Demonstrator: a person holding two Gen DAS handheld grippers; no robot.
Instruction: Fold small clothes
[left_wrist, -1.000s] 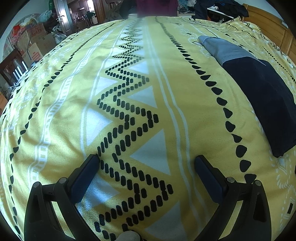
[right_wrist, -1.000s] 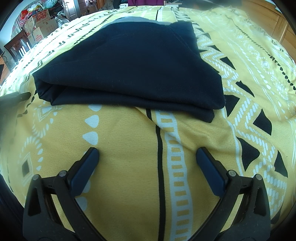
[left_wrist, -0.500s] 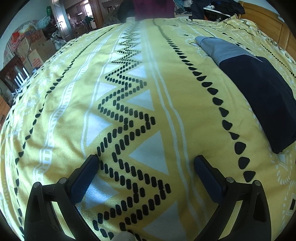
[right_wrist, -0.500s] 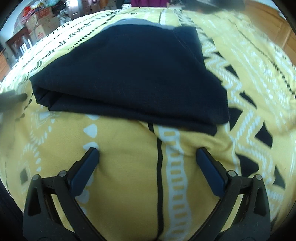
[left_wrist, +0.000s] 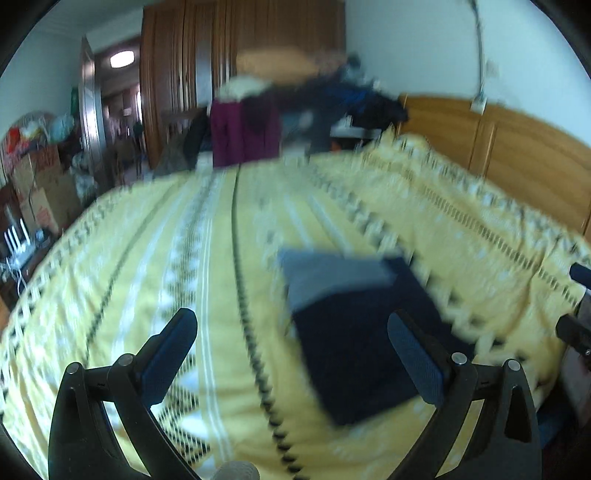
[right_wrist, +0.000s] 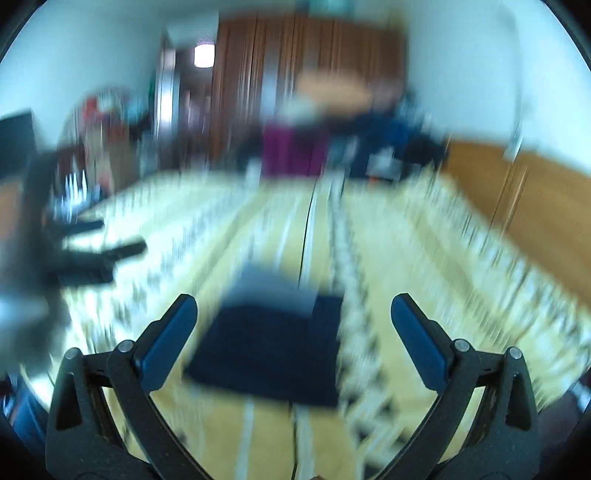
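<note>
Both views are smeared by motion blur, the right wrist view more heavily, so fine detail is lost. The left tool (left_wrist: 291, 332) is held above the bed (left_wrist: 461, 221), pointing along it toward the far end of the room, with its two blue-padded fingers (left_wrist: 168, 354) spread wide and nothing between them. The right tool (right_wrist: 293, 317) is raised in much the same way, aimed level across the bed toward the wooden wardrobe (right_wrist: 306, 74), and its jaws also stand wide apart and empty. The folded garment (left_wrist: 351, 332), dark navy with a lighter grey-blue band at its far end, lies flat on the yellow patterned bedspread (left_wrist: 221, 258); in the left wrist view it sits ahead and to the right, partly behind the right-hand finger, and in the right wrist view it lies straight ahead between the two fingers but below them, not touched by either. At the left edge of the right wrist view a dark blurred shape reaches in over the bed, which looks like the other tool, though the blur makes this uncertain. A heap of clothes (left_wrist: 332, 107) lies beyond the far end of the bed, and a wooden headboard (left_wrist: 517, 147) runs along the right.
</note>
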